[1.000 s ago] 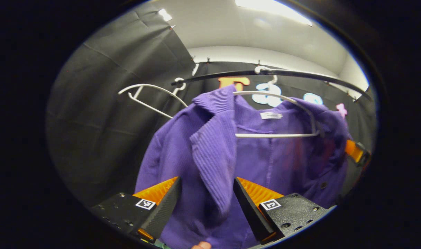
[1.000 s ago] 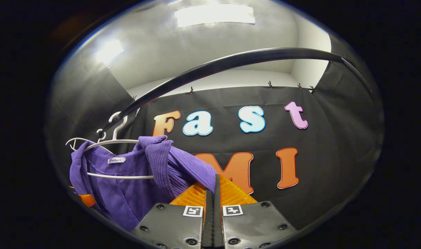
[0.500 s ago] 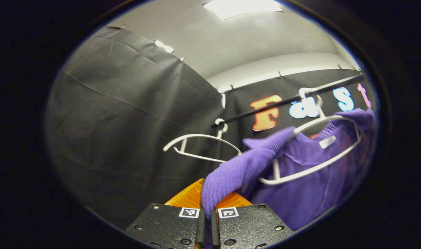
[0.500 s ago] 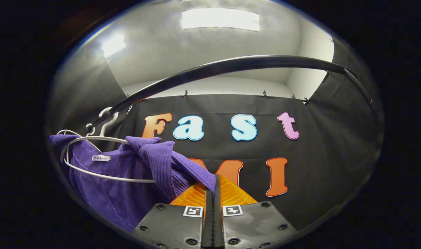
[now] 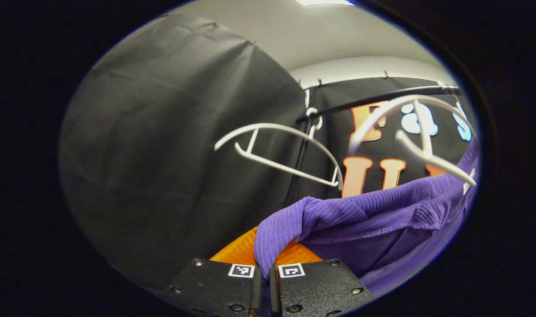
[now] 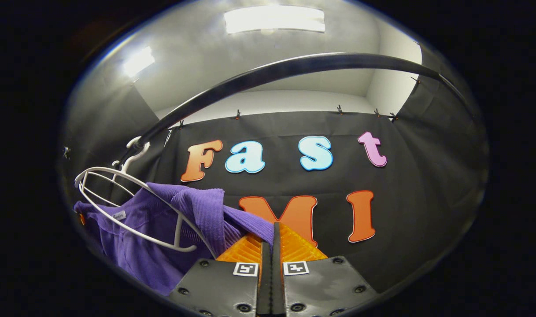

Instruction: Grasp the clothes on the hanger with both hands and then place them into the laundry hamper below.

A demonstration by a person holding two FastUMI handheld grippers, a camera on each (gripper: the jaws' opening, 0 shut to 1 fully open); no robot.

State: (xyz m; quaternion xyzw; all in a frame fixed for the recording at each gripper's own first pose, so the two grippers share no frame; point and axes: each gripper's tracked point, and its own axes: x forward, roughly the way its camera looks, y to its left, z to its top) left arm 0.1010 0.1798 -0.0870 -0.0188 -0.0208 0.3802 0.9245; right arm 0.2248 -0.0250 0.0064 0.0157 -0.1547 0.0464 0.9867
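Left gripper view: your left gripper [image 5: 262, 275] is pinching a fold of the purple garment [image 5: 373, 215], which stretches off to the right, long axis approx. horizontal, under the white hanger [image 5: 419, 145].

Right gripper view: right gripper [image 6: 273, 246] is clamped on the garment's other end; cloth runs left, hanger [image 6: 131, 207] tilted above it. Both grasps done; lowering into the hamper is left.

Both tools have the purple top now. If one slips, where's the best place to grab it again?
Take the ribbed collar edge of the purple top from below and in front. It bunches into a thick fold hanging under the white hanger, giving both fingers something to pinch.
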